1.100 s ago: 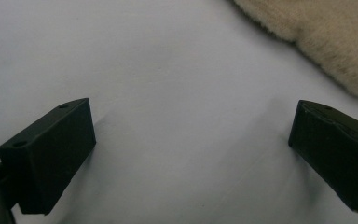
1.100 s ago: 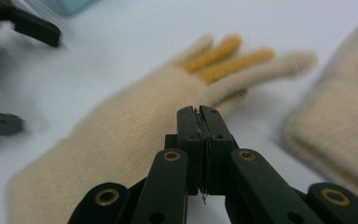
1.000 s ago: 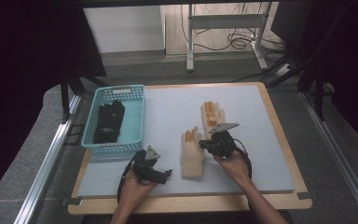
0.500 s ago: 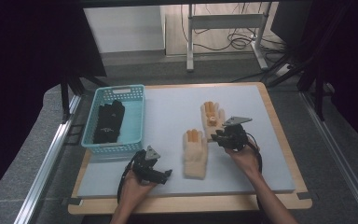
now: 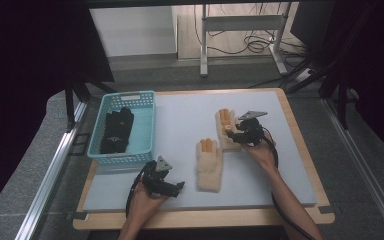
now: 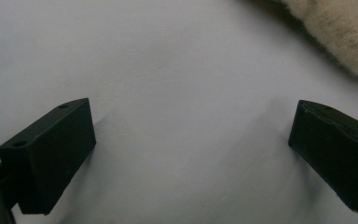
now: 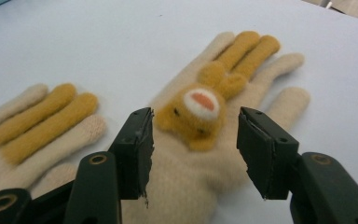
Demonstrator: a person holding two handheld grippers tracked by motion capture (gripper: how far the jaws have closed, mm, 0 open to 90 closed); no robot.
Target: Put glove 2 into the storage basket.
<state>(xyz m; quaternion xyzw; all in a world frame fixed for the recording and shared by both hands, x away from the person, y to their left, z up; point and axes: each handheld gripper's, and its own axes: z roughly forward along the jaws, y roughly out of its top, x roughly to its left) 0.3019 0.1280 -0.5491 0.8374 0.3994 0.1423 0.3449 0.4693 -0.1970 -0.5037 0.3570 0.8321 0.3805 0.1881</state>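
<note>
Item: cream knitted glove with orange bear patch (image 7: 200,140), flat on the pale grey table mat (image 5: 180,120), far of two. Right gripper (image 7: 193,149) just opened, jaws astride palm, apparently untouched. Lower squarely, pinch one layer. Left gripper (image 6: 186,140) spread, empty.

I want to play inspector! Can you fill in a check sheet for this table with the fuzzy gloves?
Surface: pale grey mat on a wood-edged table, flat.
Job's things: two cream gloves with orange fingers; far glove has a bear face; near glove lies beside it.
Clutter: teal basket at the left, holding black gloves.
Grippers: right tongs open over the far glove, jaws just opening; left tongs open above bare mat.
Cables: black cable along the right forearm; more on the floor behind.
Surroundings: metal frame legs, grey floor.
</note>
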